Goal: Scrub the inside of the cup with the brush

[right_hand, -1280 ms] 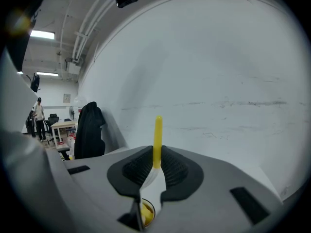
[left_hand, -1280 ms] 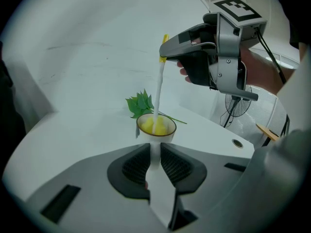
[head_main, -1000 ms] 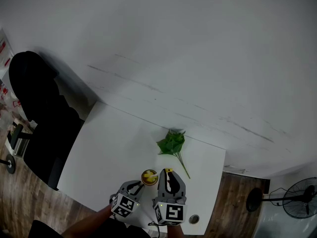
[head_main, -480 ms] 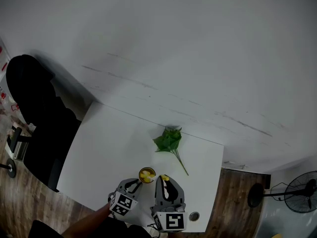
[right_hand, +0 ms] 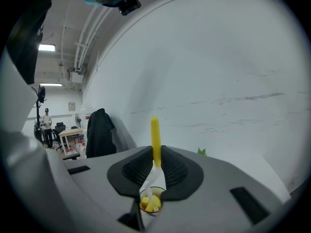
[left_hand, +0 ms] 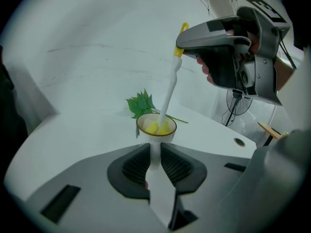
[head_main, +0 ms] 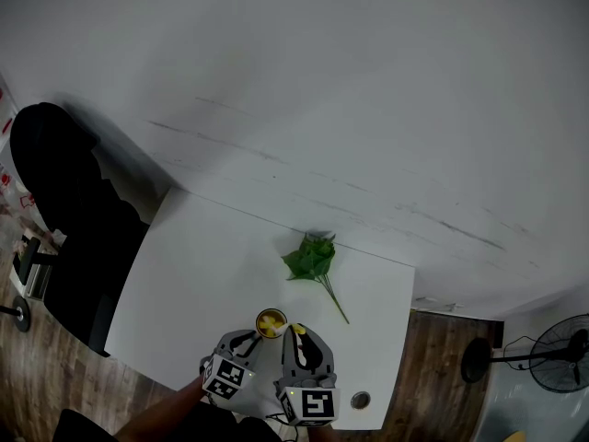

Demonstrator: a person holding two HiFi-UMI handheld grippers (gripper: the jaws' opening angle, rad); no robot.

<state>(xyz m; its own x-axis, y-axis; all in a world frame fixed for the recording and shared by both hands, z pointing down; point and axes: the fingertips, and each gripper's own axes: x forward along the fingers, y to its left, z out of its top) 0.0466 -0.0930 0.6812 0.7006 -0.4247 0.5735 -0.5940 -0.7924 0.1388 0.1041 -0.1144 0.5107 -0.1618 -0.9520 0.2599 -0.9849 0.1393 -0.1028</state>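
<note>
A white cup with a yellow inside stands on the white table near its front edge. My left gripper is shut on a white part of the cup's near side. My right gripper is shut on the brush, which has a white stem and a yellow handle end. The brush slants down into the cup, its head inside against the yellow lining. In the head view the cup sits between the left gripper and the right gripper.
A green leafy sprig lies on the table beyond the cup. A round cable hole sits at the table's front right corner. A black chair draped with a coat stands left of the table, a floor fan at the right.
My right gripper has moved left and slightly down toward the cup, bringing the brush closer over and into it. The left gripper and cup have stayed put.
</note>
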